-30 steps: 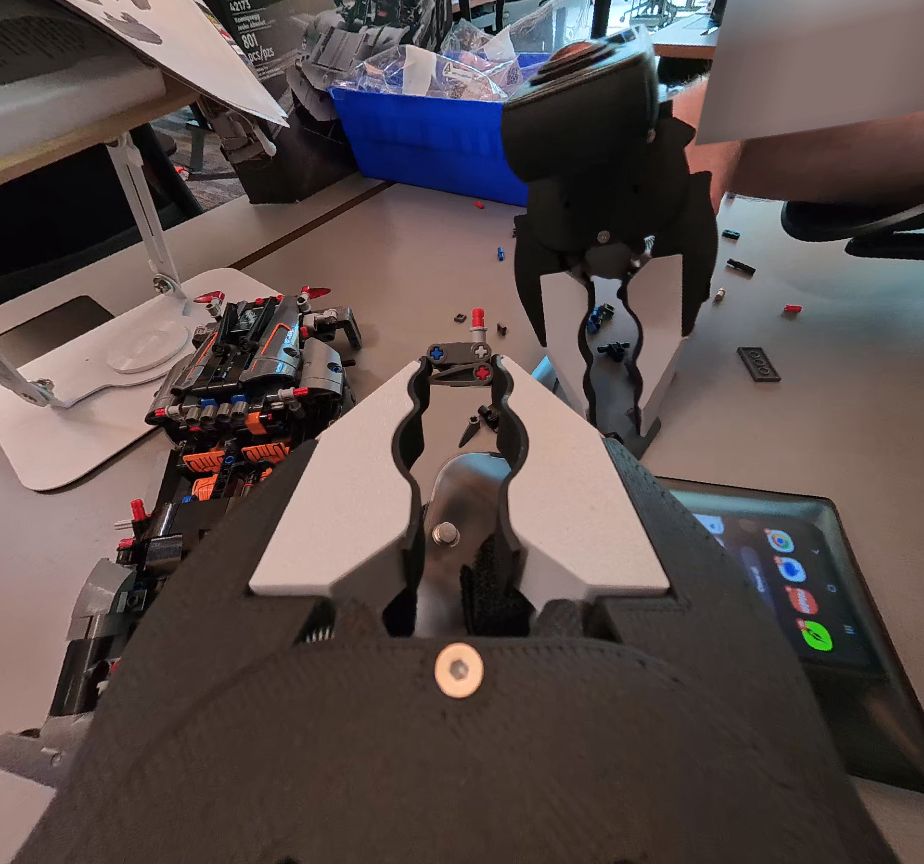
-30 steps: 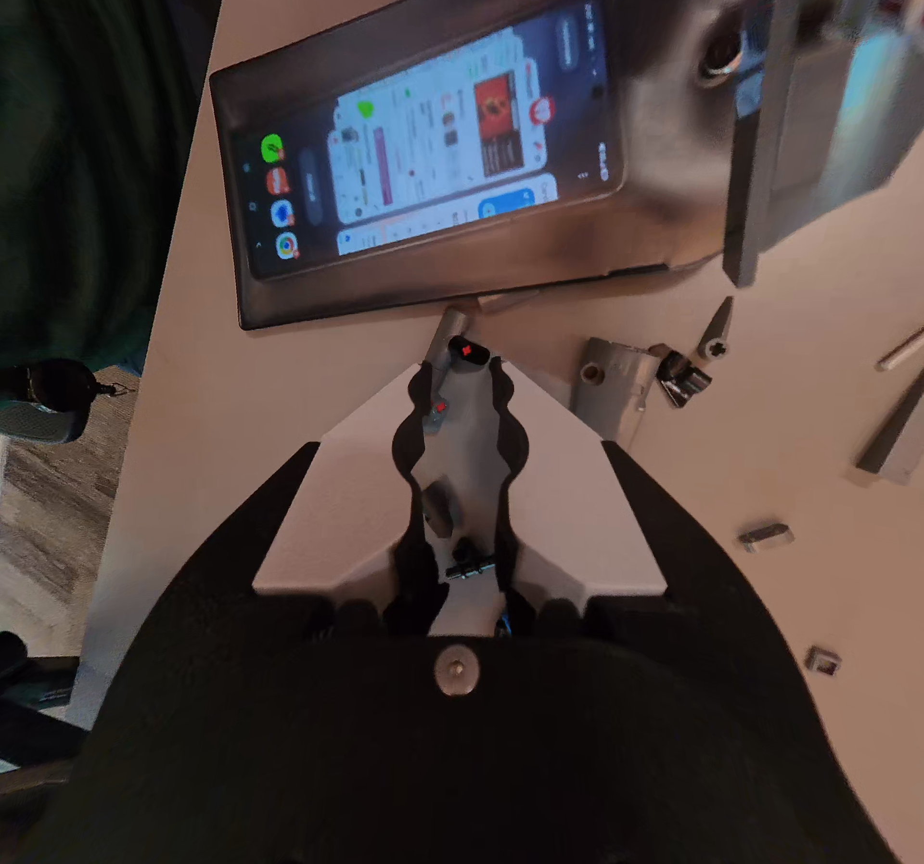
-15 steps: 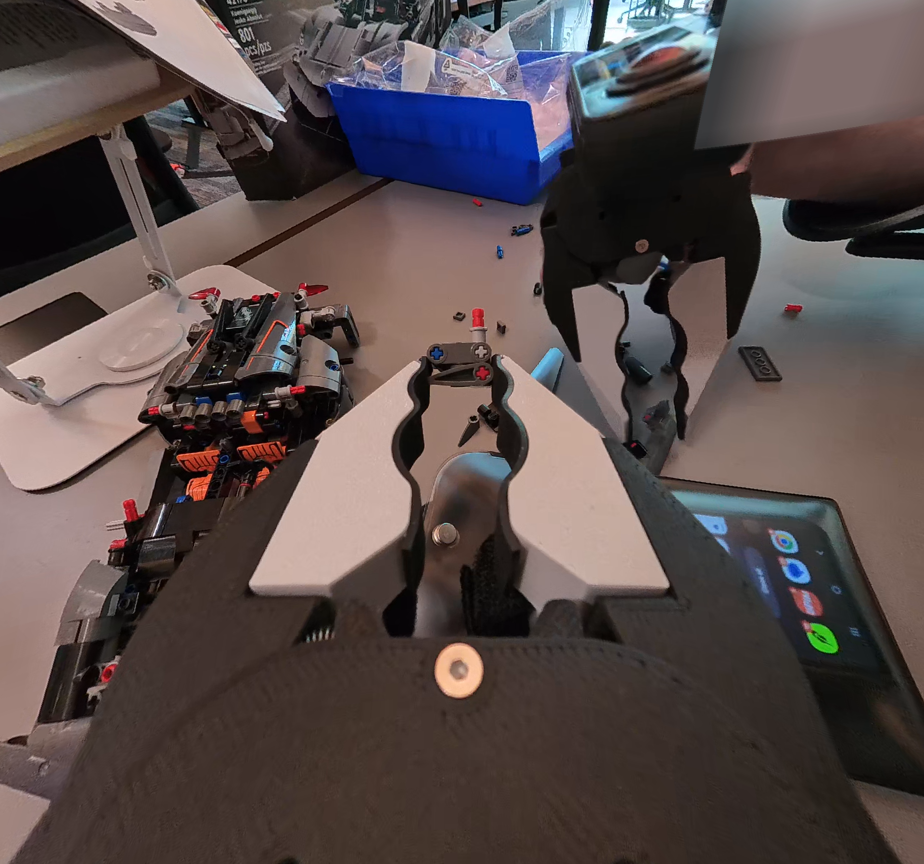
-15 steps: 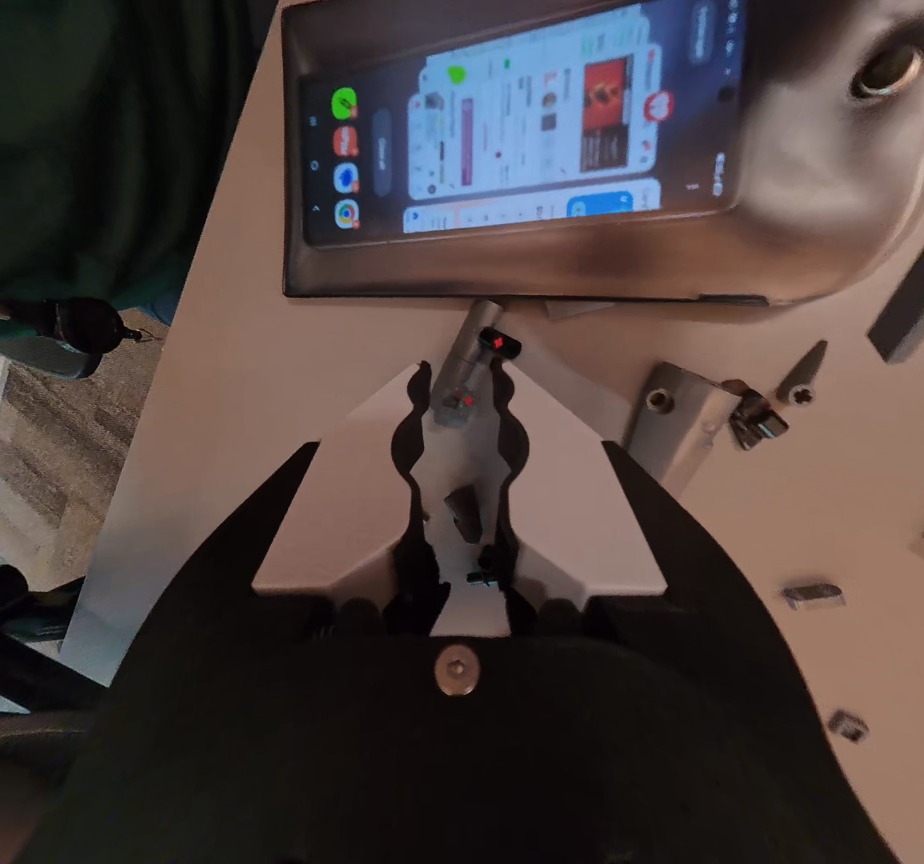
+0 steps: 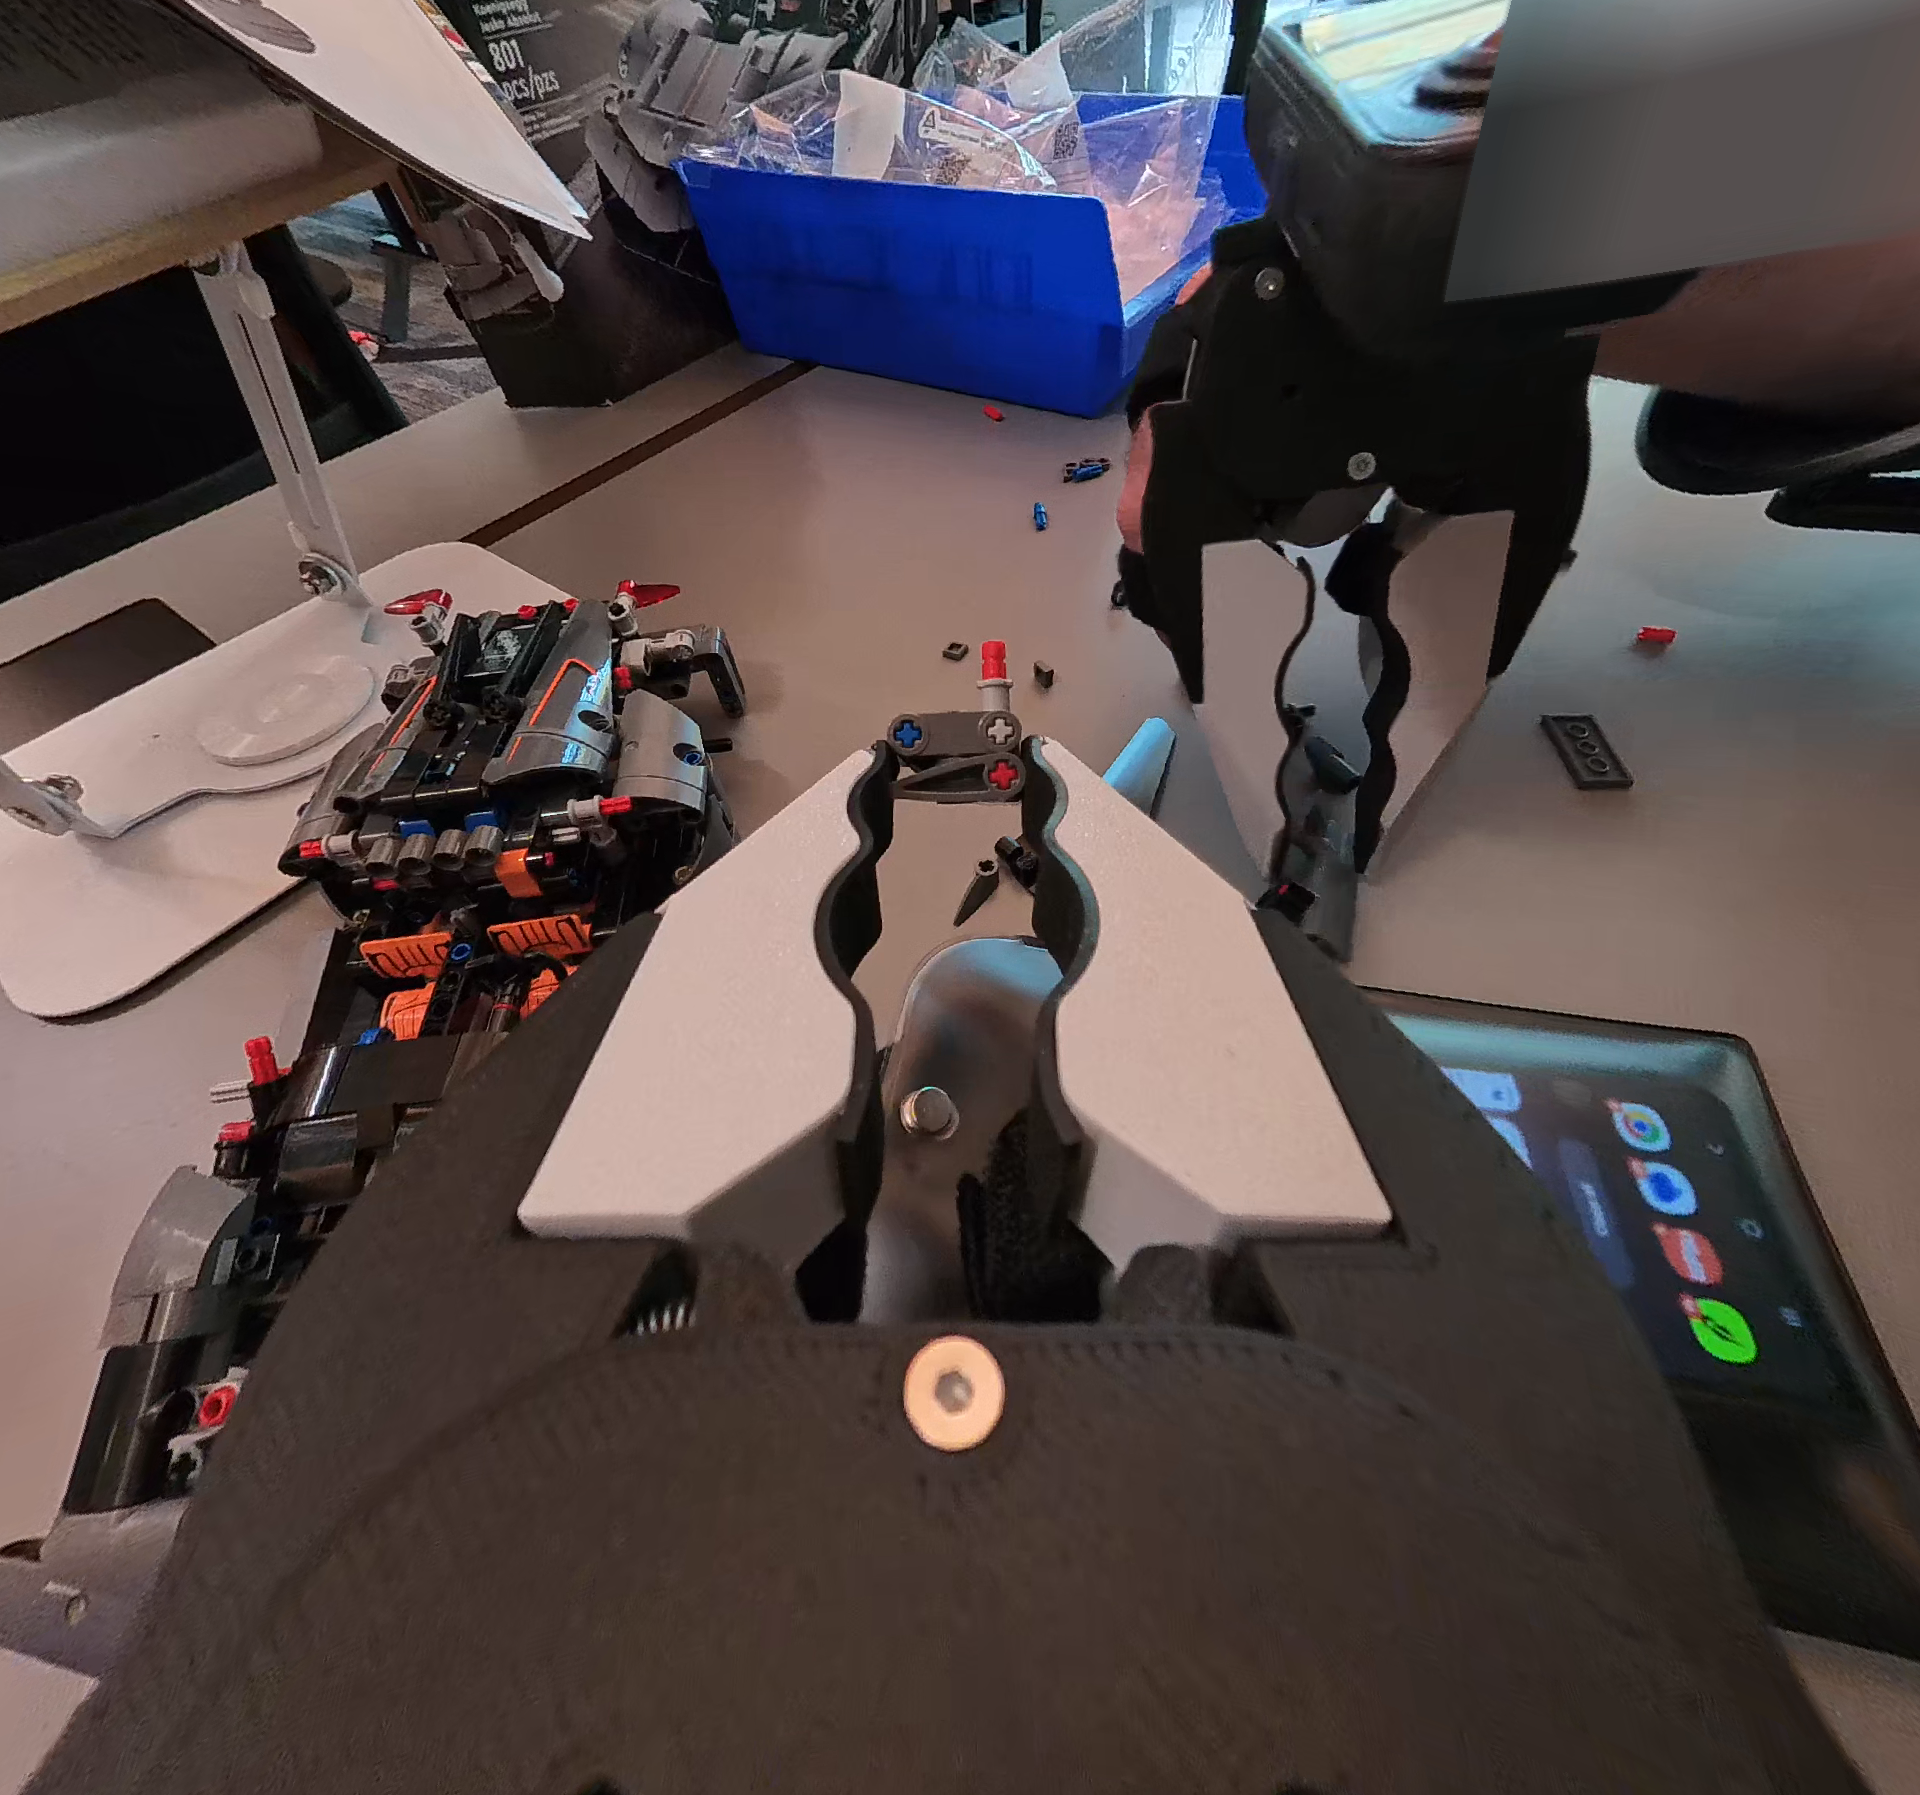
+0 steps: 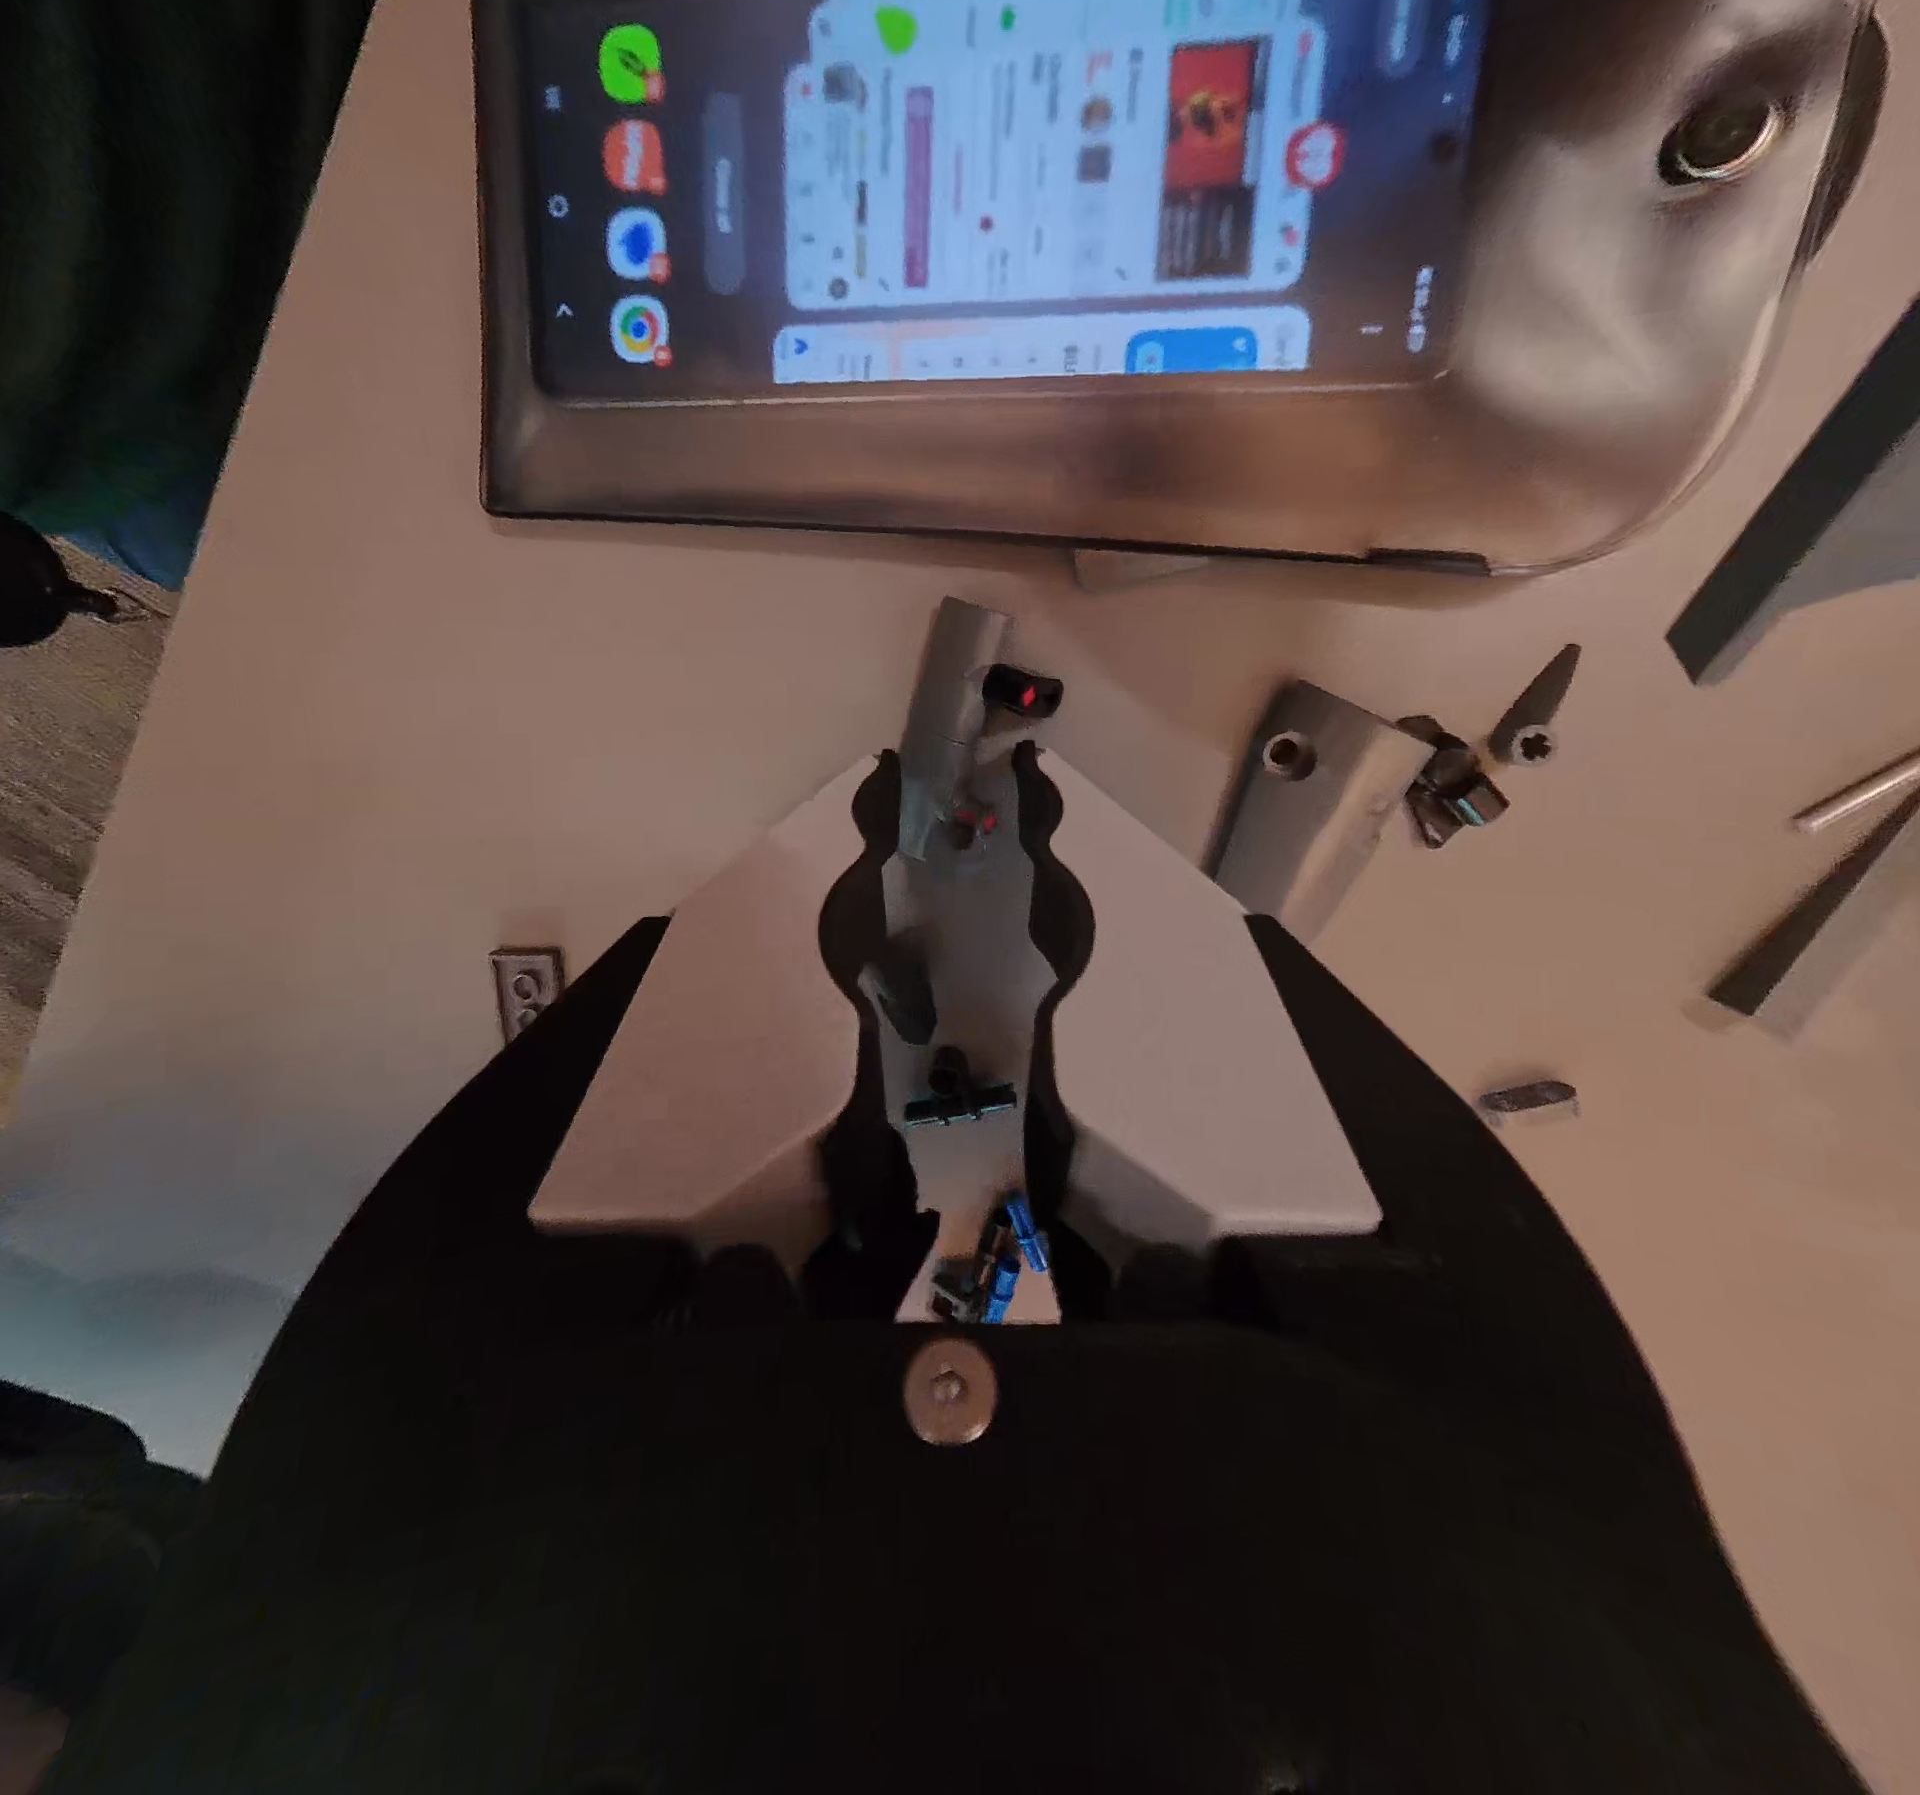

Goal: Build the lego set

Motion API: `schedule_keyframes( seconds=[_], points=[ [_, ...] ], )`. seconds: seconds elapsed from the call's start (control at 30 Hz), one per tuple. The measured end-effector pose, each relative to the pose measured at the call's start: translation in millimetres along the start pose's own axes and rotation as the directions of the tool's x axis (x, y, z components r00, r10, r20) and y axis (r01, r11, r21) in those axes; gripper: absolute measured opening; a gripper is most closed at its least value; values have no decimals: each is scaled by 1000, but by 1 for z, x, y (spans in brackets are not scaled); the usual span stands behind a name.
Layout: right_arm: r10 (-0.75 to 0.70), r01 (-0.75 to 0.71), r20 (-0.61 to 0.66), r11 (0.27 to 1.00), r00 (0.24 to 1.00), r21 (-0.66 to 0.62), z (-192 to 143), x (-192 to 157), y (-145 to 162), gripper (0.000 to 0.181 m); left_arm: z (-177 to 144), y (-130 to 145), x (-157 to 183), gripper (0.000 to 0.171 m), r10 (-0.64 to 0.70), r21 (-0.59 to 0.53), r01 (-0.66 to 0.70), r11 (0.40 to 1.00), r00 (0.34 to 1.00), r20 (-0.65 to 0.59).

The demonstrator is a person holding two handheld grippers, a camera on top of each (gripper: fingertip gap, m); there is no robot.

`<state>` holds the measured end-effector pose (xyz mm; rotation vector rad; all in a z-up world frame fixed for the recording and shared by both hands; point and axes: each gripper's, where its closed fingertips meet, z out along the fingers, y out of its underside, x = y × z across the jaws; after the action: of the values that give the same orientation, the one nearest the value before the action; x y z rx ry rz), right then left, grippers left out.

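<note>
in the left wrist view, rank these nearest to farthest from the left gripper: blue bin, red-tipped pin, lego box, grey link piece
1. grey link piece, clamped at the tips of the left gripper
2. red-tipped pin, standing just beyond the tips
3. blue bin, far across the table
4. lego box, behind the bin, to its left

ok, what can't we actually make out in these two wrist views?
- Partly built model, left wrist view: its near end is hidden behind the left tongs' body.
- Right tongs, right wrist view: motion blur; can't tell whether they touch the grey piece between the tips.
- Phone, left wrist view: cut off by the right edge.
- Small loose pins, right wrist view: too small to identify.
</note>
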<state>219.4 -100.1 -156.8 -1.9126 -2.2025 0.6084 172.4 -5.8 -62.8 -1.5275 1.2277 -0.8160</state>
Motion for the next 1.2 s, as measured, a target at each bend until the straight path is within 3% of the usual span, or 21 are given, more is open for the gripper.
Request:
schedule_keyframes(
  seconds=[0.23, 0.53, 0.8, 1.0, 1.2],
  points=[
    [171, -173, 51, 984, 984, 48, -7, 5, -5, 17, 1, 2, 0, 23, -3, -2, 3, 1000, 1000, -3],
    [262, -267, 80, 962, 962, 54, 2, 9, -11, 24, 1, 3, -2, 23, -8, 0, 8, 1000, 1000, -2],
    [147, -151, 75, 987, 986, 54, 7, 0, -18, 17, 3, 5, -2, 23, -10, -3, 10, 1000, 1000, -6],
    [-64, 61, 65, 997, 996, 37, 8, -18, -20, 17, 4, 6, -3, 23, -15, -2, 15, 1000, 1000, -7],
    [59, -63, 93, 997, 994, 40, 4, -11, -16, 28, 3, 7, -4, 22, -17, 1, 17, 1000, 1000, -4]
  ],
)
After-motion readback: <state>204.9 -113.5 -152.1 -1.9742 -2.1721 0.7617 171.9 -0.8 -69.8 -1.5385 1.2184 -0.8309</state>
